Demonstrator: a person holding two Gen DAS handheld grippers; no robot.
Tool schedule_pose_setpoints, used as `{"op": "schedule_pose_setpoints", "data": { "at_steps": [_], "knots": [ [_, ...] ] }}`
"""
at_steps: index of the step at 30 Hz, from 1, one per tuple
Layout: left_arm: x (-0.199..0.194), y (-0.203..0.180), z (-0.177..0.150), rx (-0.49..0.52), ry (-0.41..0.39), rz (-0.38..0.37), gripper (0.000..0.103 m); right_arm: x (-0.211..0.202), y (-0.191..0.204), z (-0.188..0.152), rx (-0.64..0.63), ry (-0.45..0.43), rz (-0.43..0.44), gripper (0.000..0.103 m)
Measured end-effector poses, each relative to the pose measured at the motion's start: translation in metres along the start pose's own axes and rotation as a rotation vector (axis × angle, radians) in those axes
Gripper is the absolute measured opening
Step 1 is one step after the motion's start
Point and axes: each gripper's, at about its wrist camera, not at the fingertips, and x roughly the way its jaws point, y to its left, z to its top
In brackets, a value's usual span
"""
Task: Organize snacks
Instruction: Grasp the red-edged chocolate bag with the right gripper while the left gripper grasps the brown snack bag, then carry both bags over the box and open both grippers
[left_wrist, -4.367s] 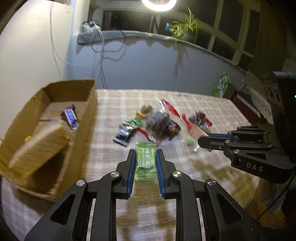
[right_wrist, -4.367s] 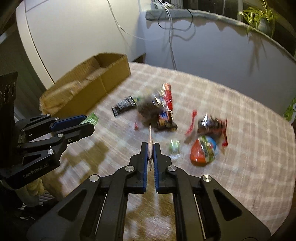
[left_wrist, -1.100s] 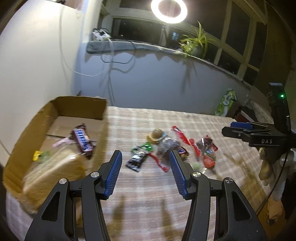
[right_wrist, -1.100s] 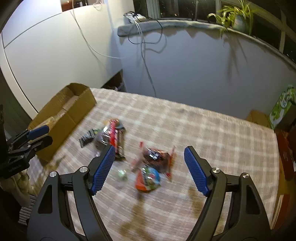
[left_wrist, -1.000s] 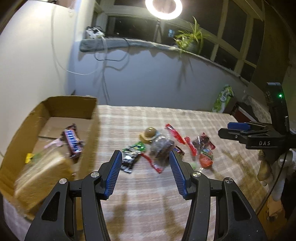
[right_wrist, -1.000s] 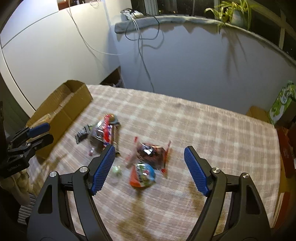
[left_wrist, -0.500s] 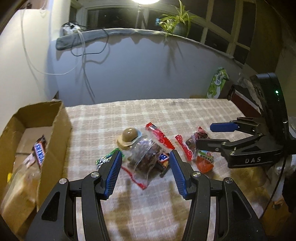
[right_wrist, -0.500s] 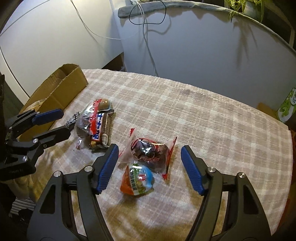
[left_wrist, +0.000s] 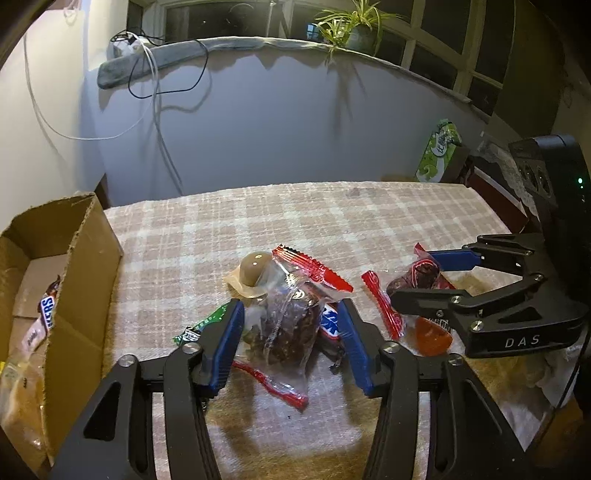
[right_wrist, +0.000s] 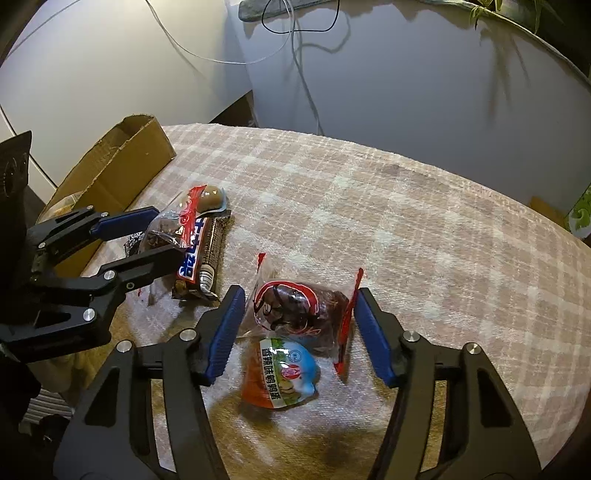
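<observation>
My left gripper (left_wrist: 291, 310) is low over the snack pile, its jaws closing around a clear bag of dark snacks (left_wrist: 291, 332); the pads stand at the bag's sides without a firm squeeze. My right gripper (right_wrist: 299, 293) straddles a red-trimmed bag of dark snacks (right_wrist: 299, 306), jaws closing too, pads at its edges. An orange and blue egg pack (right_wrist: 280, 373) lies just in front of that bag. A cardboard box (left_wrist: 85, 258) at the left holds a Snickers bar (left_wrist: 48, 314). The right gripper (left_wrist: 410, 277) shows at the right in the left wrist view.
A brown dome jelly (left_wrist: 253, 269), a red wrapper (left_wrist: 314, 269), a blue chocolate bar (left_wrist: 330, 321), a green wrapper (left_wrist: 201, 326) and a red stick (left_wrist: 380, 302) crowd the checked tablecloth (left_wrist: 258, 214). A green pack (left_wrist: 439, 151) stands beyond the table's far right edge.
Both grippers have come down and forward onto the snack pile. Their jaws have narrowed, the left around the clear bag, the right around the red-trimmed bag.
</observation>
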Motion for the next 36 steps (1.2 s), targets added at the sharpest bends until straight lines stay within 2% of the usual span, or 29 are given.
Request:
{"op": "schedule_pose_setpoints", "data": {
  "at_steps": [2,7,14,24,36],
  "knots": [
    [-0.001,0.002,-0.001,-0.003,-0.004,0.011,0.039,0.000,-0.001,0.000,0.004,-0.002,0.007,0.059],
    [-0.001,0.008,-0.002,-0.031,-0.011,0.001,0.035,-0.004,0.000,-0.001,0.007,-0.012,0.011,0.055],
    [-0.009,0.011,-0.006,-0.063,-0.026,-0.008,0.034,-0.022,0.001,-0.003,0.011,-0.068,0.000,0.052],
    [-0.045,0.010,-0.003,-0.078,-0.107,-0.012,0.034,-0.054,0.005,0.004,0.027,-0.143,0.015,0.052],
    [-0.103,0.040,-0.012,-0.130,-0.217,0.030,0.034,-0.082,0.053,0.021,-0.035,-0.219,0.070,0.052]
  ]
}}
